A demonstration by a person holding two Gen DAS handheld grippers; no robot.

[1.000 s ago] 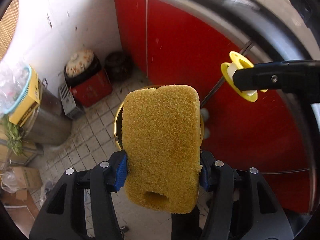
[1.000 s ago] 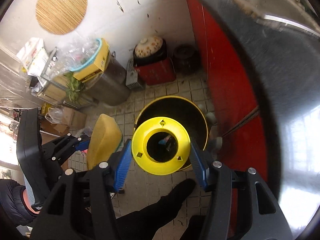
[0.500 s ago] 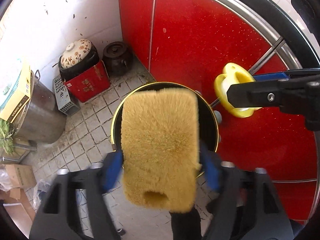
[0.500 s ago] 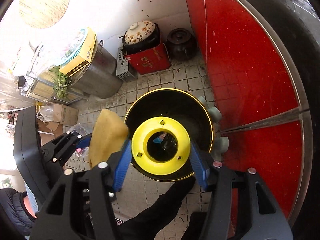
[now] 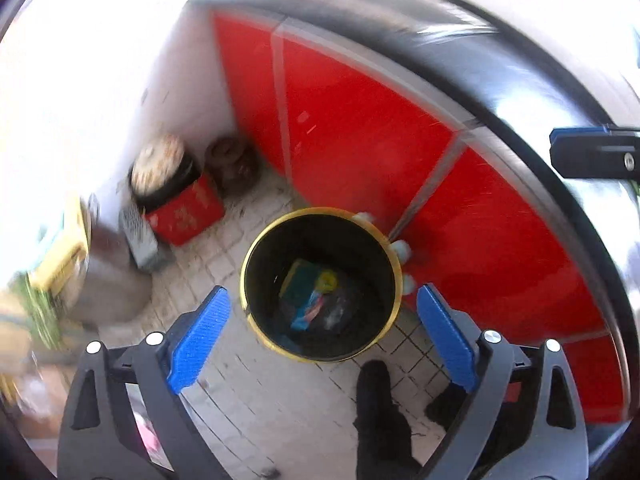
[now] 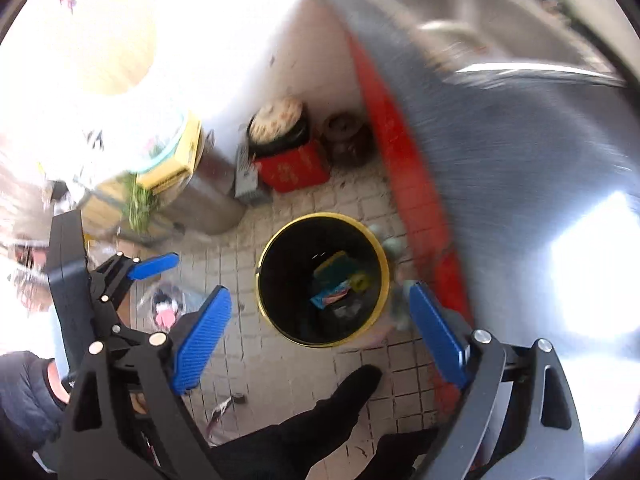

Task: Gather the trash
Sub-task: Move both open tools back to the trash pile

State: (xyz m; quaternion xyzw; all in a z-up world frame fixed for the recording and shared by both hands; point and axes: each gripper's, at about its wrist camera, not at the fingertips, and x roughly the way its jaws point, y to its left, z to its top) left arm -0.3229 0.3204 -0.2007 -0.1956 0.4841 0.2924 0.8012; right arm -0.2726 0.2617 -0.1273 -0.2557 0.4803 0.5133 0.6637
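Left gripper [image 5: 320, 336] wide open, empty | right gripper [image 6: 318, 336] wide open, empty | trash in bin [image 5: 320, 284] on floor | lift clear of rim, avoid cabinet [image 5: 360, 140]

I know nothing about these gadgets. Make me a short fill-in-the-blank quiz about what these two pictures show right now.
1. The round bin on the tiled floor has a rim coloured ____.
2. The left gripper holds nothing, and its blue fingers stand ____.
3. The yellow spool now lies ____ the bin.
4. The cabinet doors behind the bin are coloured ____.

Missing words: yellow; open; inside; red
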